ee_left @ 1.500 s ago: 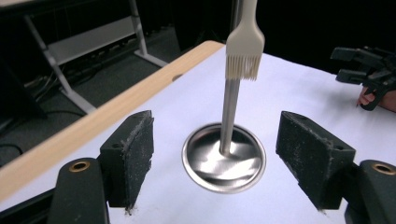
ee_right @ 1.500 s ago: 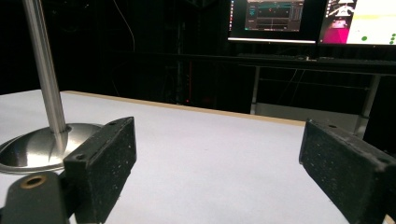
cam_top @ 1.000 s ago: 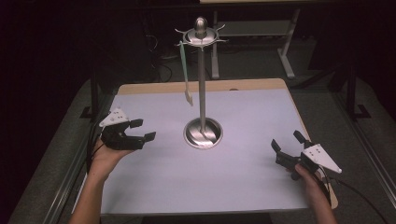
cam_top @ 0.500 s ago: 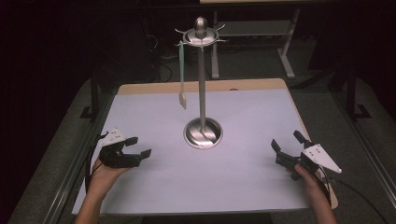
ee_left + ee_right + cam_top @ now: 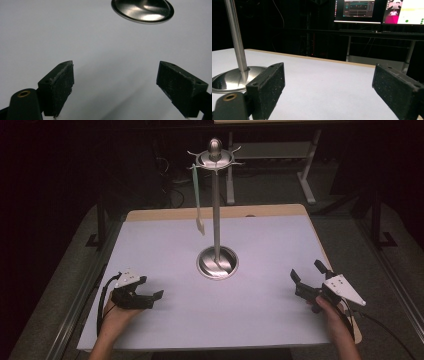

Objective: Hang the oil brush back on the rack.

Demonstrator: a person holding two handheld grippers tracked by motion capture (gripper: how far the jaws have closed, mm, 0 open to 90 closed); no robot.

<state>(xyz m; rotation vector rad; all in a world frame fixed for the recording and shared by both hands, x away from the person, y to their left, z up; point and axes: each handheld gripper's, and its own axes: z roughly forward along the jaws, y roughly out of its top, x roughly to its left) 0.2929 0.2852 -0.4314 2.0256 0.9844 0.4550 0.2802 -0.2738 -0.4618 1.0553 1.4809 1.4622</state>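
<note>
My left gripper (image 5: 151, 297): I am holding it low over the white table cover (image 5: 170, 265), near-left of the metal stand (image 5: 216, 220), well apart from it; its jaws are standing wide apart with nothing between them, and in the left gripper view they are framing bare cover.
My right gripper (image 5: 306, 272): I am holding it near-right of the stand, also well apart from it; its jaws are gaping, gripping nothing.
Stand base (image 5: 142, 10): the round polished foot is sitting on the cover, beyond both grippers, about mid-table.
Stand pole (image 5: 236, 37): it is rising upright from the base to a hooked crown with a knob.
Pale utensil (image 5: 197, 200): it is hanging from a left-side hook of the stand, beside the pole, clear of the cover.
Monitors (image 5: 378, 11): they are glowing beyond the table's far edge, behind the stand.
</note>
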